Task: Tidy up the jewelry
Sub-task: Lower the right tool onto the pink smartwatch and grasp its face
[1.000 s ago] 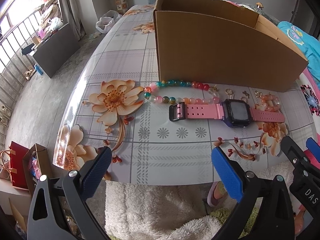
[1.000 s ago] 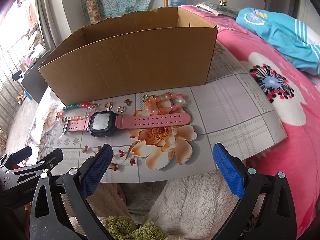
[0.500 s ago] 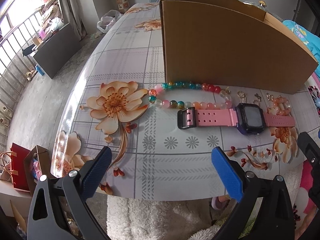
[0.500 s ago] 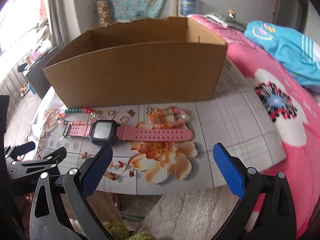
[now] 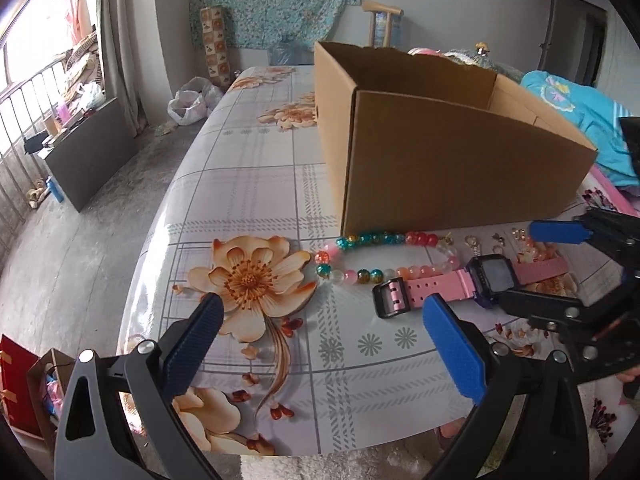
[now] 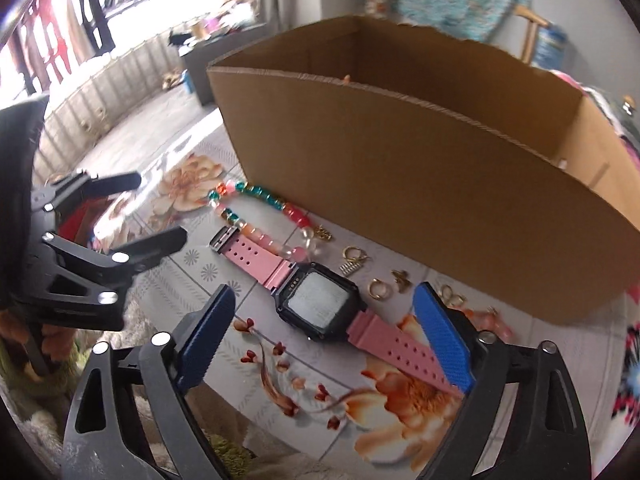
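A pink-strapped watch with a black square face lies flat on the flowered tablecloth in front of an open cardboard box. My right gripper hovers over the watch face; its jaws are closing with the face between them, and the pads are clear of it. A multicoloured bead necklace lies beside the strap. Small gold earrings and an orange bead bracelet sit near the box wall. My left gripper is open and empty, to the left of the watch. The box stands behind the jewelry.
The table's front edge runs just under both grippers, with a fluffy rug below. Pink and blue bedding lies to the right. Bags stand on the floor at the left.
My right gripper has rolled and moved left over the watch face, and its jaws have narrowed. It now shows at the right of the left wrist view. The left view has tilted up.
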A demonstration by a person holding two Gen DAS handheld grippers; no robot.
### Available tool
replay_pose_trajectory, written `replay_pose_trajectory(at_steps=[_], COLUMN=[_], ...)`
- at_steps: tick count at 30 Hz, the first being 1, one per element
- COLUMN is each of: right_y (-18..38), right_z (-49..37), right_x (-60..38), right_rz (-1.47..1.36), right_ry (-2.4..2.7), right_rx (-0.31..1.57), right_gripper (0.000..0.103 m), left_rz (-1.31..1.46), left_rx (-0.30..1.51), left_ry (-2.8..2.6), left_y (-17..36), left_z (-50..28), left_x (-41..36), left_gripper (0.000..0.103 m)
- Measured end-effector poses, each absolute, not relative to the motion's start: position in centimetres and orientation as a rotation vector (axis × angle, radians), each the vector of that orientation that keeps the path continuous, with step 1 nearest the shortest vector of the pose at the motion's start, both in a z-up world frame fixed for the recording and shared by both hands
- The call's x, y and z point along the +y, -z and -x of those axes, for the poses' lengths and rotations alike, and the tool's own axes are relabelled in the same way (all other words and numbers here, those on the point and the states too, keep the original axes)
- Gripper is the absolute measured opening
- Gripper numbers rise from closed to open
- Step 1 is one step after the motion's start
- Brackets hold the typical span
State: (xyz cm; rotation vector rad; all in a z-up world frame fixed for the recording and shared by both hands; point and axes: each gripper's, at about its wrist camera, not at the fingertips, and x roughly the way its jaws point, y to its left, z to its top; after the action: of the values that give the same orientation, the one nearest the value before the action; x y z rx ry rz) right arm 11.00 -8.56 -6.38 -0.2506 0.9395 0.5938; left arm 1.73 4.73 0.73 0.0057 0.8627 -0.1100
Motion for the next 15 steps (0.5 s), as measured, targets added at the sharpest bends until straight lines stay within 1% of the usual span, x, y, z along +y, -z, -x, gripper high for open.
replay_pose_trajectory(at_steps=[1, 3, 8, 10, 13, 14, 15], right_y=[6.8, 7.5, 8.1, 8.0, 7.7, 7.7, 7.6], right_z=[-11.3, -11.2, -10.8, -10.4, -10.1, -10.4, -10.4], right_x=[-8.1, -7.4, -6.0, -5.6, -5.2, -5.0, -5.0], right_rz=[0.268, 0.309, 0.439, 0.465, 0.489, 0.491, 0.495], right_ry=[-0.61, -0.63, -0.647, -0.675, -0.701, -0.709, -0.715], right_rx=[0.961, 0.989, 0.983, 0.98, 0.987, 0.995, 1.009], right_gripper=[0.077, 0.07, 0.069, 0.066, 0.057, 0.05, 0.05], left_rz=[0.012, 0.074, 0.206, 0.252, 0.282, 0.267, 0.245], left_rx=[0.855, 0.845, 0.848, 0.853, 0.842, 0.84, 0.834], left_ry=[0.131, 0.192, 0.255, 0.257, 0.266, 0.264, 0.263], left_y=[-0.7, -0.8, -0.6, -0.3, -0.1, -0.1, -0.3], left_z=[-1.7, -1.7, -1.1, -1.1, -0.8, -0.8, -0.6], left_x=[4.7, 5.4, 6.2, 6.2, 6.3, 6.2, 6.0], left_gripper=[0.098, 0.098, 0.098, 0.098, 0.098, 0.098, 0.098])
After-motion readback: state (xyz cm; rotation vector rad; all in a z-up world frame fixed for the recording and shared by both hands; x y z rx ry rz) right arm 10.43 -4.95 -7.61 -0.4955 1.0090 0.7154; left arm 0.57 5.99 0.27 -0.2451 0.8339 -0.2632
